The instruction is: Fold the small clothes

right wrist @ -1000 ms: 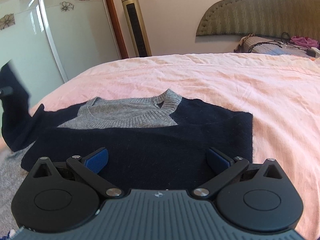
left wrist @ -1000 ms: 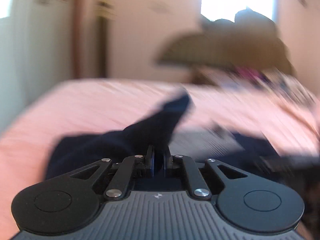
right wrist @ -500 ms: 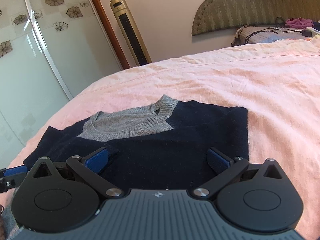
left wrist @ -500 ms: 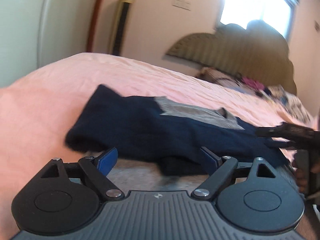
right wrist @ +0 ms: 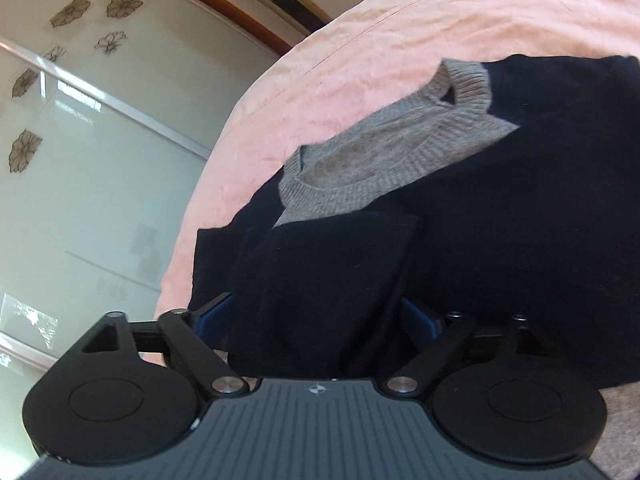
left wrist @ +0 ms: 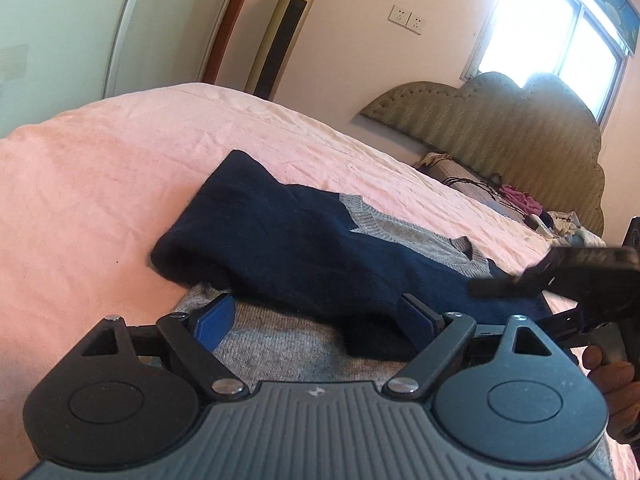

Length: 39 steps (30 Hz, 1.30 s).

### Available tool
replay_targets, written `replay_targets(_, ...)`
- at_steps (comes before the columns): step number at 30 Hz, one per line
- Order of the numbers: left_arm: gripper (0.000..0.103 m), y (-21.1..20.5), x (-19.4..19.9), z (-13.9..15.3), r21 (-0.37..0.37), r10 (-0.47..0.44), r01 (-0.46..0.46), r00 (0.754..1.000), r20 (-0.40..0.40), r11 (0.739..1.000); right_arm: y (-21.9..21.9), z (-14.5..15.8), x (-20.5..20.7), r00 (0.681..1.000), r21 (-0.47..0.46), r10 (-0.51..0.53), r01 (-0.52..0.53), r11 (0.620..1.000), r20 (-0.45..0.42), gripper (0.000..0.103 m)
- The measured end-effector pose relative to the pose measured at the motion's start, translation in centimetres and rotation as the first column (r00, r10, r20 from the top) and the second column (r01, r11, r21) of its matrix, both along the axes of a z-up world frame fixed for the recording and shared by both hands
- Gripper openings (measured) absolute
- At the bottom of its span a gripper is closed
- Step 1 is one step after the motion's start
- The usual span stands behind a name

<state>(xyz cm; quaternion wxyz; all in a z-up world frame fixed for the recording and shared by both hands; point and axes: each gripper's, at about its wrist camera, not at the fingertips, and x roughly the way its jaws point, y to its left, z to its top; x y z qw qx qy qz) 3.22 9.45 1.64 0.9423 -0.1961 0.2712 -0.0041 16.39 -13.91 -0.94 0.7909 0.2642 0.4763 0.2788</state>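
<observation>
Currently both sleeves are laid across the sweater [right wrist: 500, 220], narrowing it for folding. Left gripper [left wrist: 316, 316] is spread wide, empty. Right gripper [right wrist: 320, 316] is held wide astride a sleeve [right wrist: 328, 280], ungripped.

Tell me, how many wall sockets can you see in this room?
2: both wall sockets sit side by side on the pink wall, one left of the other, between the gold tower fan and the window.

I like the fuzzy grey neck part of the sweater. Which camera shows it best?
The right wrist view: the grey collar sits near the middle, big and sharp, ribbing clear. The left wrist view shows the same collar only as a thin sideways strip, partly covered by the folded navy sleeve.
</observation>
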Motion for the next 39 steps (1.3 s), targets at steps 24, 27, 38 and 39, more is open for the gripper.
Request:
replay_targets(24,0.089,0.0,-0.8,0.3,-0.008,-0.076,0.076,0.996,0.039,0.997,-12.3,-0.1,0.1,0.984,-0.124,-0.145,0.157,0.980,0.102,0.014)
replay_targets(27,0.089,-0.7,-1.1,0.5,-0.024,-0.255,0.258,0.964,0.076,0.966,-12.8,0.9,0.1,0.981,-0.106,-0.148,0.161,0.981,0.125,0.014)
replay_targets(38,0.097,2.2,8.1,2.6,0.252,0.038,-0.018,0.997,-0.074,0.968,-14.7,2.6,-0.6,0.946,-0.149,-0.221,0.260,0.954,0.237,0.071)
replay_targets(39,0.097,3.0,9.5,2.0,0.238,0.051,-0.021,0.991,-0.122,0.971,-14.7,2.6,-0.2,0.941,-0.208,-0.229,0.283,0.936,0.249,0.074)
